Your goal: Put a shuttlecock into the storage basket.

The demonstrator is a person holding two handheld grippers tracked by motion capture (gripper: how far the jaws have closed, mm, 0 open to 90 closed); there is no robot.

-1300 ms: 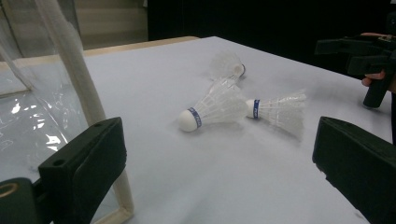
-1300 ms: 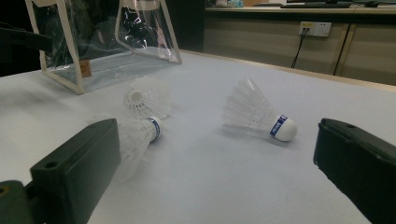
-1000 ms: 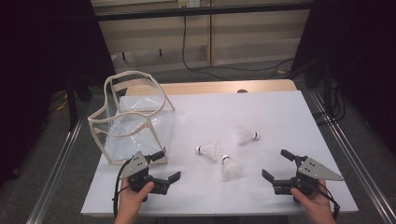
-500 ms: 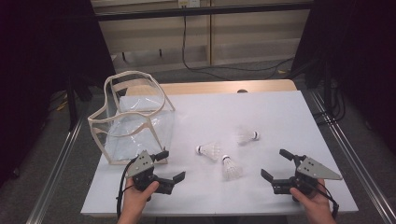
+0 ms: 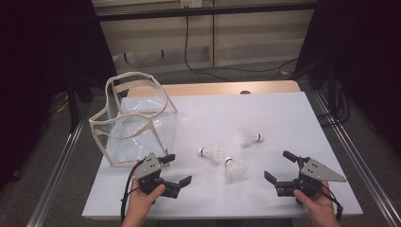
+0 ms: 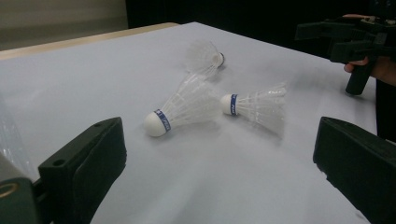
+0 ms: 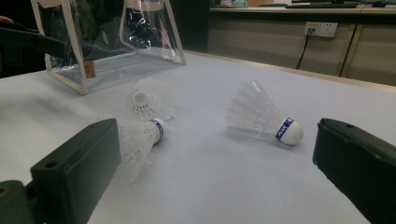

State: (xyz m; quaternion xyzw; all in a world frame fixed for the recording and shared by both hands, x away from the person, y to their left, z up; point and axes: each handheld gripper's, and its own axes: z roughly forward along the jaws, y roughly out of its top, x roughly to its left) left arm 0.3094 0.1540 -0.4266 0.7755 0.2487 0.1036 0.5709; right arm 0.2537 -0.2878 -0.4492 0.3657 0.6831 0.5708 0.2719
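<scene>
While held low over the near edge of the white table (image 5: 283, 113), left gripper (image 5: 176, 169) with jaws spread wide, nothing between them; person's left hand (image 5: 142, 201) wrapped around grip. Right gripper (image 5: 280, 166) likewise low near front right corner, jaws wide apart and empty, right hand (image 5: 314, 204) behind.

Three white shuttlecocks lying on their sides mid-table, between the two grippers:
- near-left shuttlecock (image 5: 211, 152), cork toward the left gripper, blue band on cork visible in left gripper view (image 6: 184, 107).
- front shuttlecock (image 5: 233, 170), closest to table's near edge, just beside the near-left one; whether feathers touch, cannot tell. Seen in left gripper view (image 6: 259, 106), blue-banded cork facing the first shuttlecock's skirt.
- far shuttlecock (image 5: 249, 137), slightly apart from the other two, cork pointing right. In right gripper view (image 7: 262, 115), lying between the jaws' line of sight, blue band on cork.

Neither gripper touching any shuttlecock.

Clear plastic bag (image 5: 137, 123) with cream trim standing open at left side of table, just beyond left gripper, mouth up, rim sagging unevenly. Same bag at upper left in right gripper view (image 7: 107, 42).

Black cable (image 5: 189, 45) trailing down wall behind table.
</scene>
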